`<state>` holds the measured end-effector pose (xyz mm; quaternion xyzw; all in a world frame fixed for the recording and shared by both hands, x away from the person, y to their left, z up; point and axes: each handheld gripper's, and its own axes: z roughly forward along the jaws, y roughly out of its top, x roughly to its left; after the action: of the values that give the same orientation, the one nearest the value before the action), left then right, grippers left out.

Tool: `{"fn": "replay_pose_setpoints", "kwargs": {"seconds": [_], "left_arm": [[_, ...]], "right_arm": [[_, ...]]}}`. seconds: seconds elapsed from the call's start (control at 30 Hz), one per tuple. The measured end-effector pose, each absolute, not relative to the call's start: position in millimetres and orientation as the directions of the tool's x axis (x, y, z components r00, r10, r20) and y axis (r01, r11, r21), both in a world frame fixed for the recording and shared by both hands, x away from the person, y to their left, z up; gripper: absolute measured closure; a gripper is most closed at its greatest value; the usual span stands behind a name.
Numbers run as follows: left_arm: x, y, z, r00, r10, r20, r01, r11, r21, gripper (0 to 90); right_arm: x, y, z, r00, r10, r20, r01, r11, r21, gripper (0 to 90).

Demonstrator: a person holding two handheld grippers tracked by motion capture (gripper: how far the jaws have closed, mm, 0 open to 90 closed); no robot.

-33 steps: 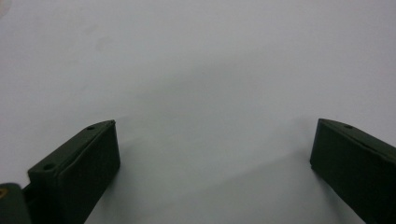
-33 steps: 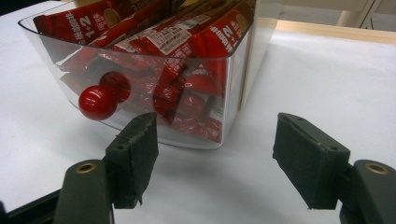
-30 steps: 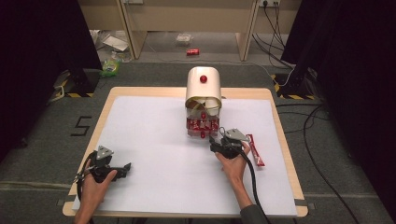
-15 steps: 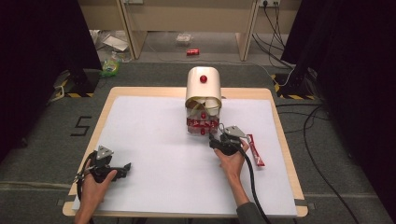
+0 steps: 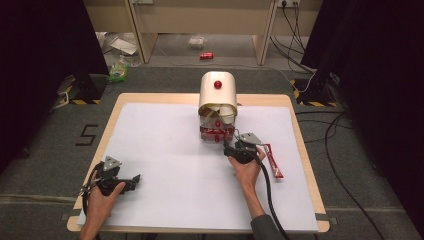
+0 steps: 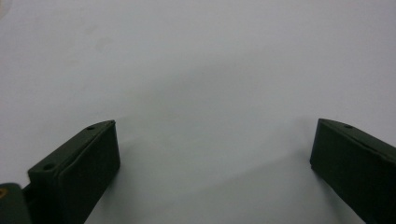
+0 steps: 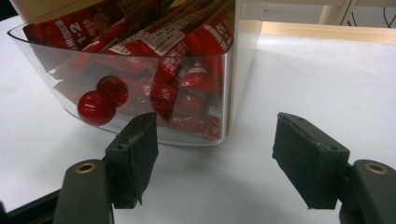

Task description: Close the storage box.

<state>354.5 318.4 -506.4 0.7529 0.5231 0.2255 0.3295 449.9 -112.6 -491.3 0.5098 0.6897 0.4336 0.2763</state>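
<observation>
A cream dispenser (image 5: 218, 94) with a red knob on top stands at the table's far middle. Its clear drawer (image 7: 140, 84) is tilted open, packed with red sachets (image 7: 187, 51), and carries a red ball knob (image 7: 95, 107) on its front. My right gripper (image 5: 231, 148) sits just in front of the drawer's right corner, jaws open, nothing between them. One red sachet (image 5: 272, 161) lies on the table to its right. My left gripper (image 5: 134, 179) rests at the near left on bare white table, jaws open and empty.
The white table top (image 5: 170, 150) has a wooden rim (image 5: 305, 165). A black cable (image 5: 267, 195) trails from the right gripper toward the near edge. Dark curtains flank both sides, and cables and litter lie on the floor beyond the table.
The right gripper has edged slightly left toward the drawer's front. The left gripper has stayed where it was.
</observation>
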Motion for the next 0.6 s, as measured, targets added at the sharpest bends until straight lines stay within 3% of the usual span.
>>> {"fn": "replay_pose_setpoints", "kwargs": {"seconds": [0.6], "left_arm": [[354.6, 318.5, -506.4, 0.351, 0.936, -0.005, 0.639, -0.236, 0.732, 0.7]], "right_arm": [[458.8, -112.3, -489.8, -0.32, 0.945, 0.064, 0.479, 0.103, 0.872, 30.0]]}}
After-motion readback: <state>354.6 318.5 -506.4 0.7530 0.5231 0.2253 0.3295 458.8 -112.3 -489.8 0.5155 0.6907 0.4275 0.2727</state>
